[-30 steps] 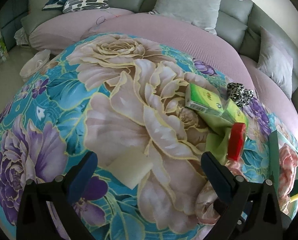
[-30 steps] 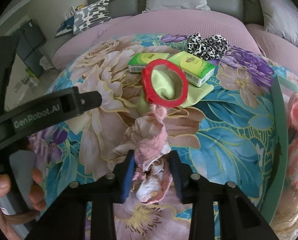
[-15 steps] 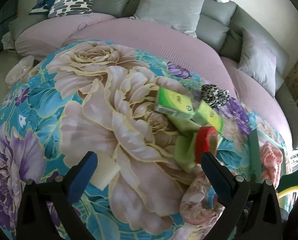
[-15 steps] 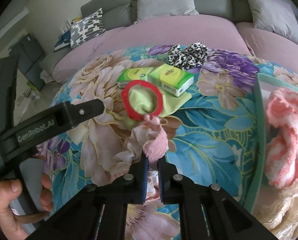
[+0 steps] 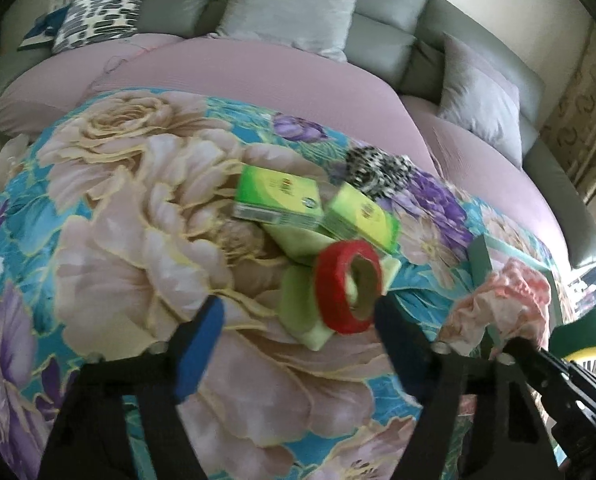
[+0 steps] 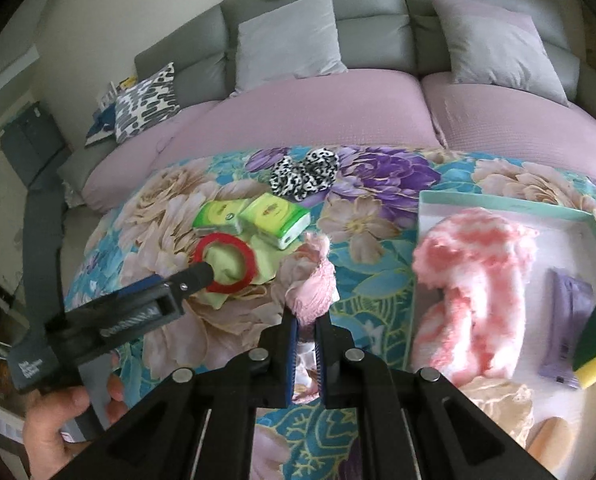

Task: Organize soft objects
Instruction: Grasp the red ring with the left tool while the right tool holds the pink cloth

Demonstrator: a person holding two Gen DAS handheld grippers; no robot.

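Note:
My right gripper (image 6: 305, 320) is shut on a pink floral scrunchie (image 6: 311, 288) and holds it above the flowered quilt, just left of the mint tray (image 6: 497, 202). It also shows in the left wrist view (image 5: 493, 312). My left gripper (image 5: 298, 328) is open, its fingers either side of a red tape roll (image 5: 347, 286) that lies on a green cloth (image 5: 298, 308); the roll also shows in the right wrist view (image 6: 226, 262). Two green tissue packs (image 6: 252, 218) and a leopard scrunchie (image 6: 303, 174) lie beyond.
The tray holds a pink and white fluffy cloth (image 6: 469, 288), a purple packet (image 6: 569, 320), a green and yellow sponge (image 6: 595, 344) and a beige cloth (image 6: 497, 400). A grey sofa with cushions (image 6: 290, 38) stands behind the bed.
My right gripper closed on the pink scrunchie, lifted it and carried it right toward the tray. My left gripper moved right and forward to the red tape roll; the white sponge left its view.

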